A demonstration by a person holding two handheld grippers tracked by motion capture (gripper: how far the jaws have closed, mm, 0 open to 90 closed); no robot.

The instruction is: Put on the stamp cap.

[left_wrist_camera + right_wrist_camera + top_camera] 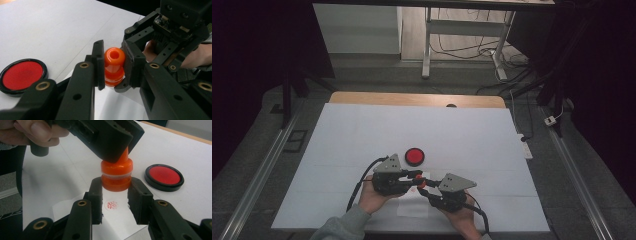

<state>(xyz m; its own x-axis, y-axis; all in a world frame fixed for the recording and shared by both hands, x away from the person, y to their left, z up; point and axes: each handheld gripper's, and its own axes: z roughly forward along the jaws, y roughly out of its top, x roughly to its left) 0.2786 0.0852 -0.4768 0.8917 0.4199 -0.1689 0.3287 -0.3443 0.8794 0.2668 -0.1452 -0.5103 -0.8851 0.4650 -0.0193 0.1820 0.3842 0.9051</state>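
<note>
both grippers pinch the same orange stamp (116, 173) above a small paper slip (117, 220) on the white table sheet (362, 135): the left gripper (113, 66) clamps its upper knob, the right gripper (115, 195) clamps its lower barrel. a red stamped mark (111, 205) sits on the slip just below, and the red ink pad (164, 177) lies nearby on the sheet

A wooden tabletop (362, 97) covered with a white sheet stands on a grey floor (257, 135). Behind it is a white metal desk frame (428, 45) with black cables (462, 50). Both sides of the room are dark.
</note>
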